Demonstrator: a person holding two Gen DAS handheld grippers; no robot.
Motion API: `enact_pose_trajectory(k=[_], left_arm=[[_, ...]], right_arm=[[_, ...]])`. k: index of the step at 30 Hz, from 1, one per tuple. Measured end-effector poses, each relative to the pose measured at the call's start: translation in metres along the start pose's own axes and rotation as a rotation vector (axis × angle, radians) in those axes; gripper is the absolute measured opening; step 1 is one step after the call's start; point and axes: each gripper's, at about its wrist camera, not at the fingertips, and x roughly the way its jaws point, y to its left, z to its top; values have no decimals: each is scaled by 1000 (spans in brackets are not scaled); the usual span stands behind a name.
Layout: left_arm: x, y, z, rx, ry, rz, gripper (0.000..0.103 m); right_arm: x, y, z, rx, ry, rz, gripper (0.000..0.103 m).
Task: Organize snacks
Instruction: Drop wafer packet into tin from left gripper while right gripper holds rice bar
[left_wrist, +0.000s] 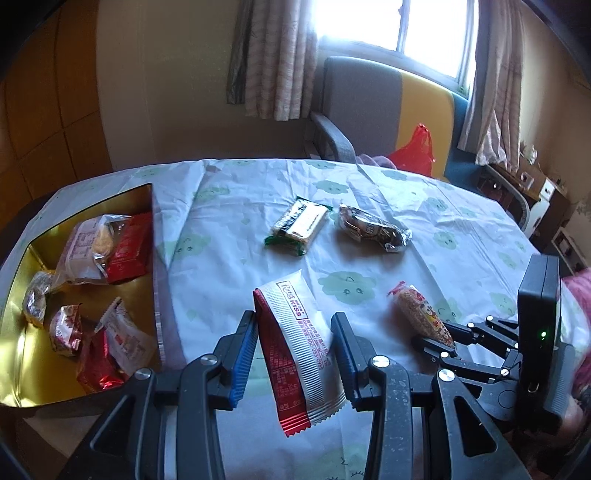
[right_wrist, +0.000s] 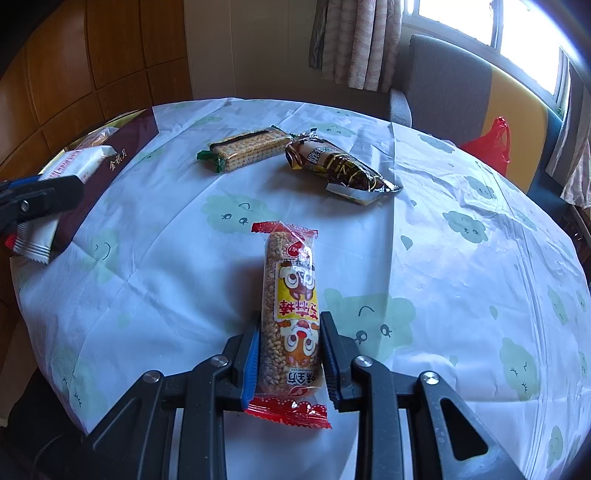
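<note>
Hanging between the fingers of the left gripper (left_wrist: 295, 354), a red-and-white wafer packet (left_wrist: 295, 354) drooped above the near part of the table, its sawtooth end pointing down. The blue pad on its left side touched the wrapper; the right finger stood clear of it, so whether the jaws truly pinched it could not be told. To the left sat the gold tin (left_wrist: 22, 373), with several wrapped snacks lying inside it.

The right gripper (right_wrist: 290, 350) was clenched on a sesame stick packet (right_wrist: 290, 295), both ribbed pads pressed to the wrapper's lower half, the packet pointing away toward the far side and lying low over the tablecloth (right_wrist: 461, 277). In the left wrist view the same gripper (left_wrist: 439, 343) lay at the right, beside the left one.

Farther across the cloth, two snacks remained loose: a green-ended cracker packet (right_wrist: 245, 149) on the left and a brown chocolate wrapper (right_wrist: 340, 166) just beside it on the right, their ends nearly touching. A red plastic bag (right_wrist: 491, 144) sat beyond the table's far right edge, near a grey chair (right_wrist: 447, 81).
</note>
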Motion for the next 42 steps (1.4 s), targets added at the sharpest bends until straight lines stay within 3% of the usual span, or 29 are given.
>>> enact_pose_trajectory(k=[8,17,22,28,31,34,42], left_arm=[[-37,66,-4,-127,-49,77,41],[-80,186,-19,-413,-99,252,41],[-85,228,-30,-542,-93,270,41],[-68,238,-28,-557,-63,266,42],[-48,239,-22,-543,-31,279,47],[-30,238,-24,-518,19,320,53],[-17,227,-43,-497,65,377,53]], right_arm=[[0,1,0,-2,-2,-1,30],[0,1,0,0,-2,-1,30],[0,0,1,1,0,-5,30],[0,1,1,2,6,-10,30],[1,1,1,3,8,-12,30],[1,1,2,4,10,-13,30],[1,2,2,3,11,-15,30]])
